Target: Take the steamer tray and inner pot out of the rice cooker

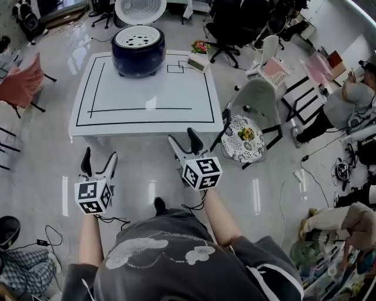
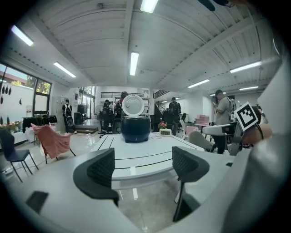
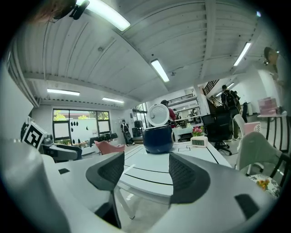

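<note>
White rectangular table [image 1: 147,100] marked with black tape lines, set on a glossy pale floor [image 1: 47,153]. At its far edge, the dark-blue round rice cooker [image 1: 138,59] is shown lid-up, with the white perforated steamer tray [image 1: 138,37] seated inside. Short of its near edge, the left gripper [image 1: 100,157] and right gripper [image 1: 183,139] are held wide-jawed and empty.

White table [image 1: 147,94] bears rice cooker [image 1: 138,62], small clock [image 1: 197,63]

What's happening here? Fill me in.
A person stands short of the white table, with the left hand-held gripper and right hand-held gripper both open and empty. The rice cooker sits at the table's far edge, lid up, with the steamer tray still inside. Nothing has been taken out yet.
</note>
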Motion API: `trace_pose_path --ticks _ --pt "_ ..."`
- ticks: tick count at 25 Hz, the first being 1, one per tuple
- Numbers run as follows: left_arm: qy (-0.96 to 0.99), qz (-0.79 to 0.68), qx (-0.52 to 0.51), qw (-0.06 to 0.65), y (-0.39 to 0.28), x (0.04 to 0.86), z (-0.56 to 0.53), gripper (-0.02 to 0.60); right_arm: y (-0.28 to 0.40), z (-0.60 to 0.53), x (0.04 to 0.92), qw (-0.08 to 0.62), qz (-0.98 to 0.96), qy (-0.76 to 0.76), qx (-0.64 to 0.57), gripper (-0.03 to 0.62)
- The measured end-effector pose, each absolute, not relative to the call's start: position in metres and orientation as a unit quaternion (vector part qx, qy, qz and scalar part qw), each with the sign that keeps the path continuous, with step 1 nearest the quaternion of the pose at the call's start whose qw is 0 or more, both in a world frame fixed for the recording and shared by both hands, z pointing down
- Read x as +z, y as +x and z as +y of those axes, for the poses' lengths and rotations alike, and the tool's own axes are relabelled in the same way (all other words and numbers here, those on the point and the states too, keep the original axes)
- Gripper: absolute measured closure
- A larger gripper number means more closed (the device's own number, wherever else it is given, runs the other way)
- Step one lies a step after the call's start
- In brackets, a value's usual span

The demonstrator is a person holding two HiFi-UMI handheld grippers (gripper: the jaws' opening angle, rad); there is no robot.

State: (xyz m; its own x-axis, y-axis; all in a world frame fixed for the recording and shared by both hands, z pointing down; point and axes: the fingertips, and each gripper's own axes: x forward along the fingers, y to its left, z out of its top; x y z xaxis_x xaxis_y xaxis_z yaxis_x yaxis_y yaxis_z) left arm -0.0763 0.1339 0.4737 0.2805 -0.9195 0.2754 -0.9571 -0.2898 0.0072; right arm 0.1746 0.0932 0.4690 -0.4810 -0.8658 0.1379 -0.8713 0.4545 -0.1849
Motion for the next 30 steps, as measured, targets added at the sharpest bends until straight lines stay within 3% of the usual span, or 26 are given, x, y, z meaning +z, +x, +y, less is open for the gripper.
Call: trace_pose_path --ticks 13,30 --pt "0.780 -0.611 0.115 0.078 -0.090 0.454 0.032 0.193 0.163 -0.014 0.462 0.024 -0.866 0.484 0.124 0.293" --pt "0.826 -0.551 0.117 0.038 -0.140 0.417 -0.198 0.193 0.127 -0.208 0.427 0.047 -0.829 0.545 0.114 0.293"
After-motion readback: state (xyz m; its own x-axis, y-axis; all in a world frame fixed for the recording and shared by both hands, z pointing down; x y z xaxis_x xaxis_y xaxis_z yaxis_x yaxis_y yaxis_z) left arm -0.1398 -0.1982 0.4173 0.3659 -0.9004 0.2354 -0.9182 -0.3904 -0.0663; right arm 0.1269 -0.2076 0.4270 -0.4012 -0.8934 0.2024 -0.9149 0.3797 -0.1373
